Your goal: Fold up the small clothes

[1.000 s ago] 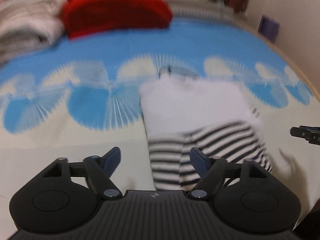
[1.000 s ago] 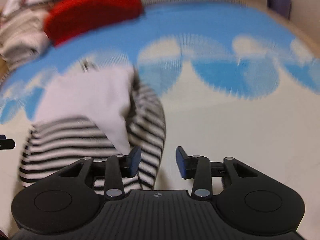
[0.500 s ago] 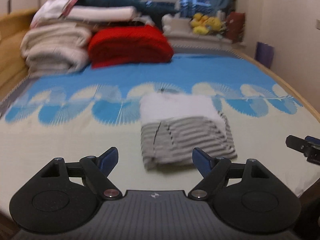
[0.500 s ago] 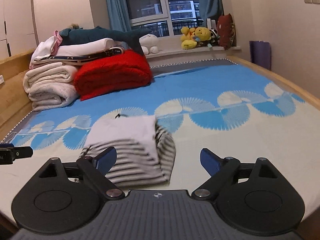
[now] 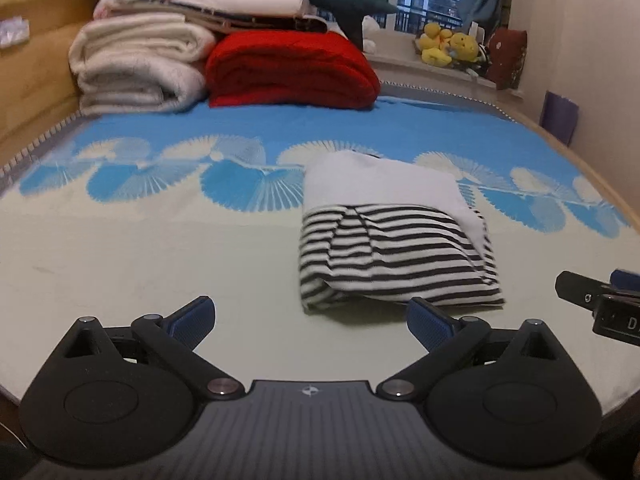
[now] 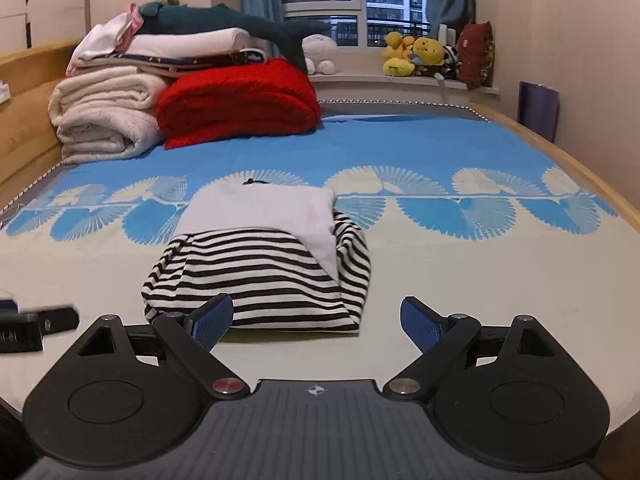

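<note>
A small garment (image 6: 260, 268), part plain white and part black-and-white stripes, lies folded into a compact rectangle on a bed (image 6: 460, 304). It sits on the pale cream part of the bedspread, with its white end reaching the band of blue fan shapes. The striped layers are stacked on the near side and the white panel lies over the far side, with one striped edge bulging out along the right of the bundle. It looks like a finished or nearly finished fold, which would explain why nothing is touching it.

Both handheld tongs hover just short of the garment, low over the bedspread. The left gripper (image 5: 310, 318) has its blue-padded fingers spread wide and holds nothing; the garment lies ahead of it and slightly to its right. The right gripper (image 6: 316, 318) is likewise spread wide and empty, with the near striped edge of the garment just beyond its left finger. Each tong shows at the edge of the other's view, so they sit side by side with the garment ahead and between them.

The bedspread is smooth and flat, cream near the viewer and bright blue farther away. At the far left, against a wooden headboard (image 6: 28, 76), sit rolled cream blankets (image 6: 104, 120), a folded red blanket (image 6: 240, 100) and more linens topped by a dark teal plush shark (image 6: 224, 20). A windowsill beyond holds yellow soft toys (image 6: 416, 54) under a night-time window with blue curtains
</note>
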Available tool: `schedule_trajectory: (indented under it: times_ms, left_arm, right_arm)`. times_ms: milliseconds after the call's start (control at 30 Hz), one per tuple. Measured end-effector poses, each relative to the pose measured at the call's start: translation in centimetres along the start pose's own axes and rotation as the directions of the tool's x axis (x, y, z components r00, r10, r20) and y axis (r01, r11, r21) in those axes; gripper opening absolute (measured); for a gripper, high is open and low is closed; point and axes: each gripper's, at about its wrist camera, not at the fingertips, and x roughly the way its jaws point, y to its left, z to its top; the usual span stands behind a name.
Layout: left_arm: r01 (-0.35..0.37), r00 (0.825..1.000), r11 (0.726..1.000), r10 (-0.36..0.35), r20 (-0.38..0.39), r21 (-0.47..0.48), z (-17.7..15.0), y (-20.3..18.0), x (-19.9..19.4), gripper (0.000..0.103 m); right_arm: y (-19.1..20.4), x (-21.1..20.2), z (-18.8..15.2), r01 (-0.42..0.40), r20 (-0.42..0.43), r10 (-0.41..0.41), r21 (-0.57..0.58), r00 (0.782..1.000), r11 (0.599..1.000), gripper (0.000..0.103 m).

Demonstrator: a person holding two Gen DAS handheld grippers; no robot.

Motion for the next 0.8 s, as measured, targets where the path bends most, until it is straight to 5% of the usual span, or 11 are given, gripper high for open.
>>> schedule_trajectory:
  times_ms: [800]
  left_arm:
    - [0.065, 0.998, 0.998, -0.065, 0.012, 0.011, -1.3, -1.6, -0.6, 0.102]
  right_arm:
    - [3.4, 0.3, -0.5, -0.049, -0.005, 0.049, -0.082, 0.999, 0.995, 0.091]
